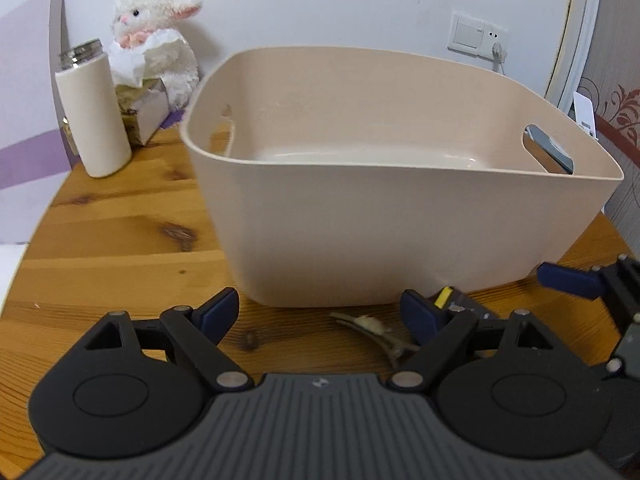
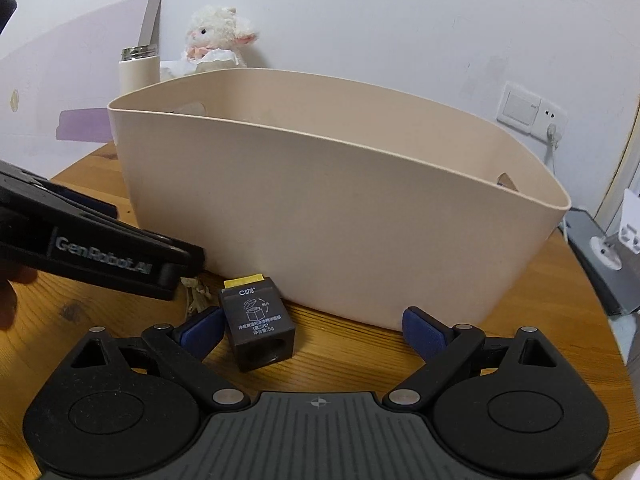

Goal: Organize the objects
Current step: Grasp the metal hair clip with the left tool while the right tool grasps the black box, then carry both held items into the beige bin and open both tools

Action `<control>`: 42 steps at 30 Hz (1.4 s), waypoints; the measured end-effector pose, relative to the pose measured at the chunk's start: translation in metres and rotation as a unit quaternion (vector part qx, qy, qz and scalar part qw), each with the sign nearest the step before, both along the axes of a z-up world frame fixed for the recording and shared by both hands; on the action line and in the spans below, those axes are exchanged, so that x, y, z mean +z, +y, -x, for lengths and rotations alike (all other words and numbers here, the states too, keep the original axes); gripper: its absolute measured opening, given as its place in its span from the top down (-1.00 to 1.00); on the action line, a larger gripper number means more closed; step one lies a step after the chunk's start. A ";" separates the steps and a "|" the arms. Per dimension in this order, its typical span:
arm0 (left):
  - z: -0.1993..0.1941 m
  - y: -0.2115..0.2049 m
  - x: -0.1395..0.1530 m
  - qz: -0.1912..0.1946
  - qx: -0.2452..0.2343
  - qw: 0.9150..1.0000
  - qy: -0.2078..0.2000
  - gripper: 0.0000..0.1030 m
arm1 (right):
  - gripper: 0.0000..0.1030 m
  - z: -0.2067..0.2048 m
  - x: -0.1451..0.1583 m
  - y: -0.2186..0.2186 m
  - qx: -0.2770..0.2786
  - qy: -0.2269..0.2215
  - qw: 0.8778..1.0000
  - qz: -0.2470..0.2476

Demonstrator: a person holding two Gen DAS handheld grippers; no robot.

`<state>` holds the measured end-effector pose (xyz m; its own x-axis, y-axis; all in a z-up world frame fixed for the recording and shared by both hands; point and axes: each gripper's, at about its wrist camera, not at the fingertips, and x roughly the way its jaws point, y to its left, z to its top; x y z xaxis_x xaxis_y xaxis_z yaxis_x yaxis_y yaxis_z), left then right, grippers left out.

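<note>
A beige plastic basket (image 1: pixel 360 240) with handle cut-outs stands on the round wooden table (image 1: pixel 120 240); it also fills the right wrist view (image 2: pixel 320 208). A beige hair clip (image 1: pixel 372 330) lies in front of it, between my open left gripper's (image 1: pixel 324 310) fingers. A small black box with a yellow tab (image 2: pixel 258 322) lies by the basket's base, just inside the left finger of my open right gripper (image 2: pixel 312 328). In the left wrist view the box (image 1: pixel 452 300) is partly hidden behind my right finger. Both grippers are empty.
A white bottle (image 1: pixel 94 114), a tissue box (image 1: pixel 140 112) and a white plush lamb (image 1: pixel 160 36) stand at the table's back left. The left gripper's body (image 2: pixel 92 248) reaches in from the left in the right wrist view. A wall socket (image 1: pixel 478 36) is behind.
</note>
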<state>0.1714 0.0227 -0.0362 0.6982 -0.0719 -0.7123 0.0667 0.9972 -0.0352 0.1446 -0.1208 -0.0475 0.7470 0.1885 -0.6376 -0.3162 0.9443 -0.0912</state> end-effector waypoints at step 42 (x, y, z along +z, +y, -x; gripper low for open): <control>0.061 0.023 0.026 -0.011 -0.049 0.998 -0.023 0.74 | 0.44 0.044 0.045 -0.023 -0.024 -0.037 0.999 -0.028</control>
